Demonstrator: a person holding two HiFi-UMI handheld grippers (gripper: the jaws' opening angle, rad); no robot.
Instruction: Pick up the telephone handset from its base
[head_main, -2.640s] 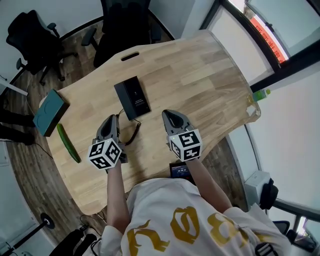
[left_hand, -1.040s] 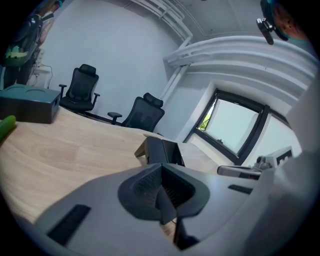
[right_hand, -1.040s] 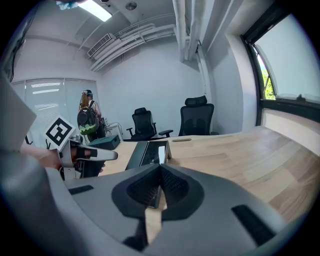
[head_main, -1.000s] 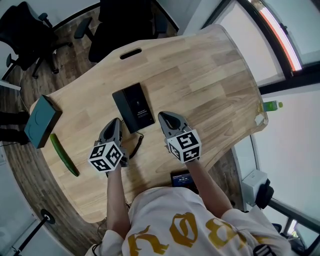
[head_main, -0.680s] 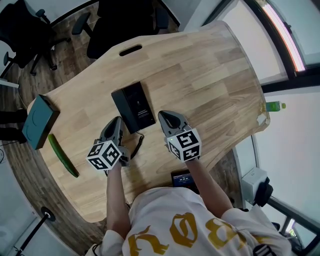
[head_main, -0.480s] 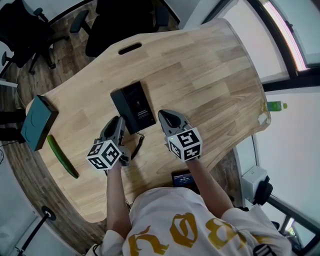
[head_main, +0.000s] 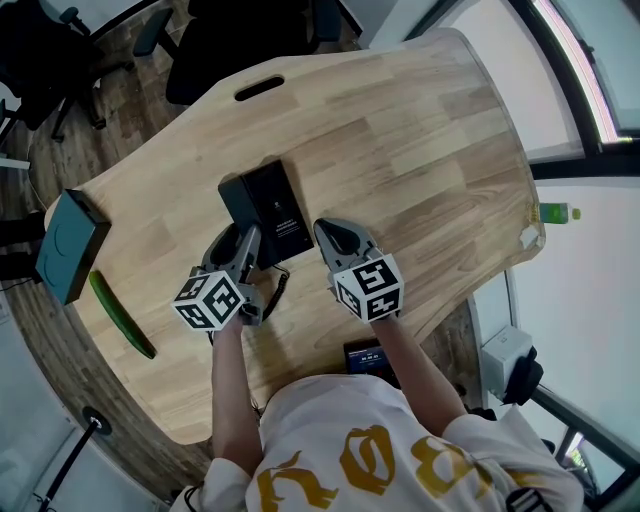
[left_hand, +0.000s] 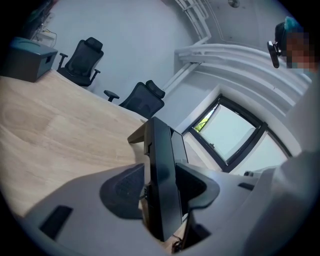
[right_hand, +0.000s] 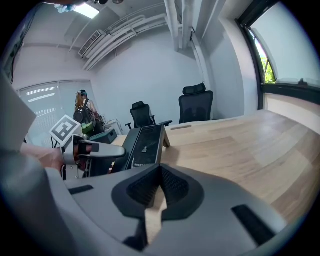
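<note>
The black telephone (head_main: 272, 205) lies flat on the wooden table (head_main: 420, 140), its coiled cord (head_main: 275, 290) trailing toward me. My left gripper (head_main: 238, 243) is at the phone's near left corner, jaws opening. In the left gripper view the handset (left_hand: 161, 165) stands as a dark slab between the two pads (left_hand: 122, 192), with no clear squeeze on it. My right gripper (head_main: 335, 235) hovers just right of the phone's near end; its pads meet at the tips with nothing between them (right_hand: 160, 175). From the right gripper view the phone (right_hand: 145, 145) lies ahead, the left gripper (right_hand: 95, 150) beside it.
A teal box (head_main: 62, 245) and a green cucumber (head_main: 118, 312) lie at the table's left edge. Black office chairs (head_main: 230, 30) stand behind the table. A green bottle (head_main: 553, 212) sits off the right edge. A small dark device (head_main: 365, 355) rests by my body.
The left gripper's jaws have spread from closed to wide, and it has shifted forward and down onto the phone's near left corner. The right gripper has sunk slightly.
</note>
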